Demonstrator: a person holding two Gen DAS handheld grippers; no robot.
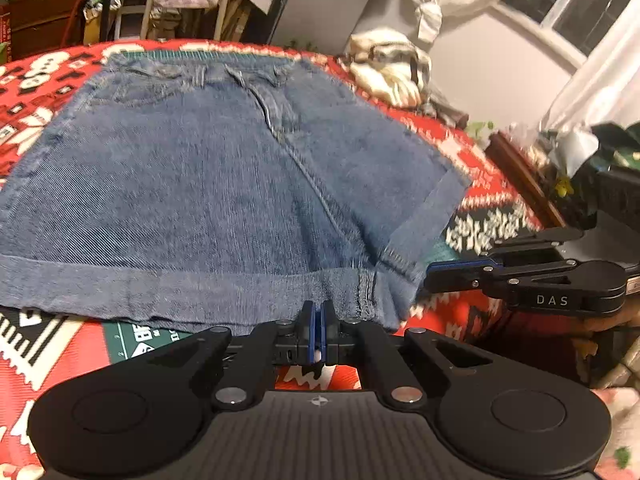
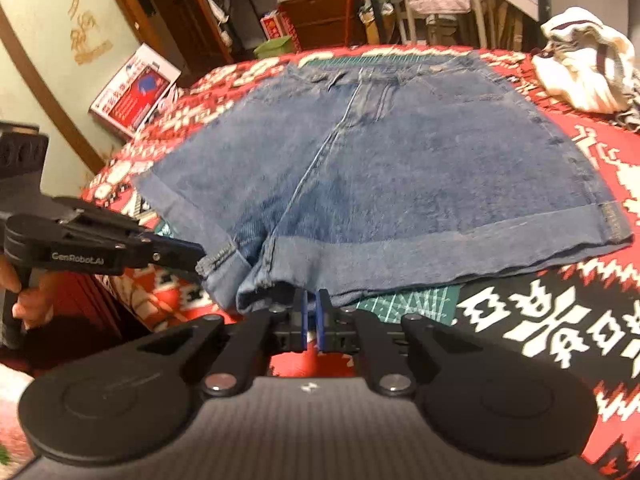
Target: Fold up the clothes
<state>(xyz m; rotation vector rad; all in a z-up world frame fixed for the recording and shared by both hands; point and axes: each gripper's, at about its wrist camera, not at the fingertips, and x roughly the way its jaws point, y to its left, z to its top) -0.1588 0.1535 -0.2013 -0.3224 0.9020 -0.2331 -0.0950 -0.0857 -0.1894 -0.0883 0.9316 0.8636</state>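
Note:
Blue denim shorts (image 1: pixel 200 180) (image 2: pixel 400 160) lie flat on a red patterned blanket (image 1: pixel 40 92) (image 2: pixel 560 320), waistband at the far side and cuffed leg hems towards me. My left gripper (image 1: pixel 318 312) (image 2: pixel 198 258) is shut, its tips pinching the left leg's cuff beside the crotch seam. My right gripper (image 2: pixel 312 300) (image 1: pixel 428 276) has its fingers drawn close on the right leg's hem, also near the crotch. Both are held flat and low over the blanket. A hand (image 2: pixel 28 304) holds the left gripper's handle.
A green cutting mat (image 1: pixel 136 336) (image 2: pixel 412 300) shows under the shorts. A cream garment pile (image 1: pixel 388 68) (image 2: pixel 580 64) sits at the far right of the blanket. A boxed item (image 2: pixel 132 92) leans on the left wall. Dark wooden furniture (image 1: pixel 520 176) borders the right edge.

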